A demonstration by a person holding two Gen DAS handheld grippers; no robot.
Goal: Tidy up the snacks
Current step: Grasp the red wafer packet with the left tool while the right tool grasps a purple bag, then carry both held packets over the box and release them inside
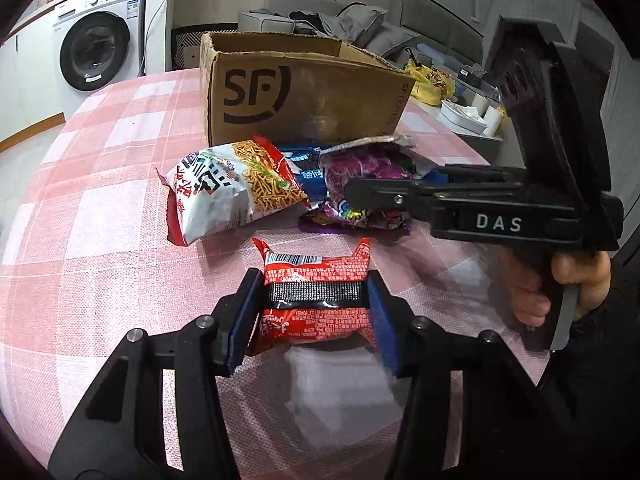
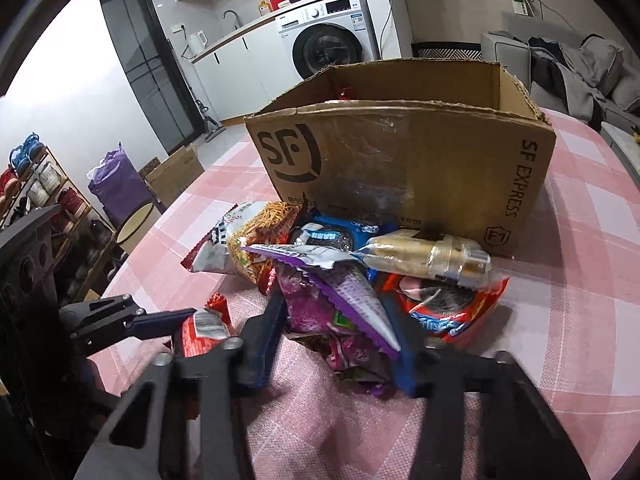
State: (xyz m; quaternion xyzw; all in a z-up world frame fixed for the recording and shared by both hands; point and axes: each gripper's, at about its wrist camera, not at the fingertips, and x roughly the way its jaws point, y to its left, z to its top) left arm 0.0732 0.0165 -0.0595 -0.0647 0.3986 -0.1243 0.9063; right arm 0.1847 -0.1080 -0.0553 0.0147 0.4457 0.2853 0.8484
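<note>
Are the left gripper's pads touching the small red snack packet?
Touching. The left wrist view shows both blue pads of the left gripper pressed against the sides of the red snack packet, no gap.

snack pile (image 2: 340, 276) before cardboard box (image 2: 400, 160), both on table (image 2: 580, 280)

box (image 2: 400, 160) top open | snack pile (image 2: 340, 272) crowds its front | left tablecloth (image 1: 100, 200) seemingly free

A home: washing machine (image 2: 329, 40), sofa (image 2: 568, 64), shoe rack (image 2: 36, 192) around a checked-cloth table (image 2: 580, 280).
</note>
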